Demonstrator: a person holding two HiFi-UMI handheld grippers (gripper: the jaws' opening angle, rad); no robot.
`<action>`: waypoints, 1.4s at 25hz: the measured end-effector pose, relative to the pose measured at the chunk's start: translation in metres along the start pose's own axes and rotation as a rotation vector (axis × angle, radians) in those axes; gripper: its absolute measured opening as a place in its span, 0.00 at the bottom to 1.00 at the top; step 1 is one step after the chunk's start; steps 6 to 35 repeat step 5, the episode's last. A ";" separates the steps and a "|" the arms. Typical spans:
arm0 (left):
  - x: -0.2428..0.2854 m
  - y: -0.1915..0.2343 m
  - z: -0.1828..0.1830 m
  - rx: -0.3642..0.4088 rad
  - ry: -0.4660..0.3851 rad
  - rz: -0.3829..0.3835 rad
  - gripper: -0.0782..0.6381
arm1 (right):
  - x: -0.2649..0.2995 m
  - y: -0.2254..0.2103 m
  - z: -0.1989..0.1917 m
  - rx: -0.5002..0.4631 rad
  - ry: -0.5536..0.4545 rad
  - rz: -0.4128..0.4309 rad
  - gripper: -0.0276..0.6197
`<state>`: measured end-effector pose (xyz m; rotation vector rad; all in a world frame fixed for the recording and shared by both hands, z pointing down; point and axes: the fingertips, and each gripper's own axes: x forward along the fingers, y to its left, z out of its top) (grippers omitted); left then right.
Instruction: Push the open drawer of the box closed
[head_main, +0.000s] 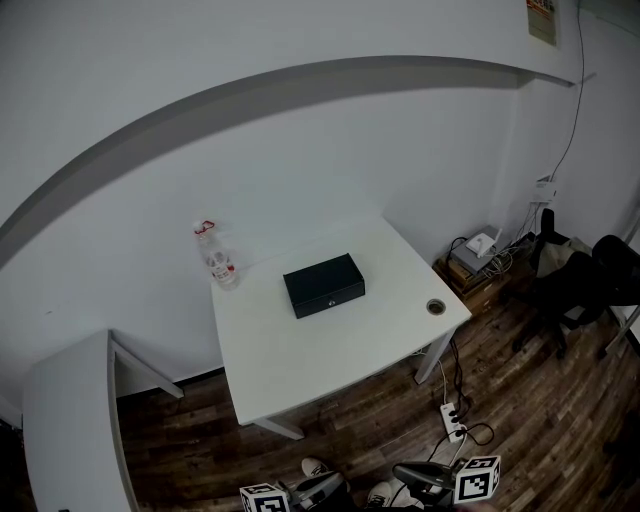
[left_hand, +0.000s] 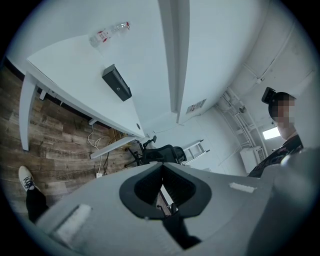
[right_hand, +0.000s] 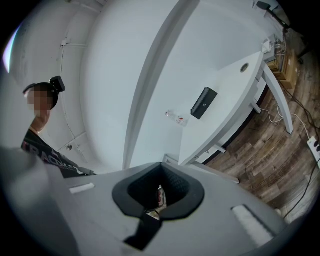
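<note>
Head view: box (head_main: 323, 284) mid-table (head_main: 300, 380); drawer (head_main: 332, 294) seemingly flush, likely shut already; left gripper (left_hand: 161, 167), right gripper (right_hand: 161, 167) closed, empty, well away.

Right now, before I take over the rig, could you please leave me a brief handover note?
Left gripper: jaws together, nothing held. Right gripper: the same. Both hang low by the person, well short of the white table.
The black rectangular box sits mid-table, front facing you; a clear plastic bottle stands at the back left corner.
Done: nothing; box not yet touched. From here I cannot tell how far the drawer stands out.
Left: approach, press the drawer front in until flush.
</note>
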<state>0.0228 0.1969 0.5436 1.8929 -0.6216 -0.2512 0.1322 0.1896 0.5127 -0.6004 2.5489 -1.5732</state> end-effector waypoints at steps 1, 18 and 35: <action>0.001 0.000 0.000 -0.003 0.000 0.000 0.11 | -0.001 0.000 0.001 0.002 -0.001 -0.003 0.05; 0.003 -0.002 -0.003 -0.005 0.002 -0.002 0.11 | -0.006 -0.002 0.001 0.007 -0.009 -0.016 0.05; 0.003 -0.002 -0.003 -0.005 0.002 -0.002 0.11 | -0.006 -0.002 0.001 0.007 -0.009 -0.016 0.05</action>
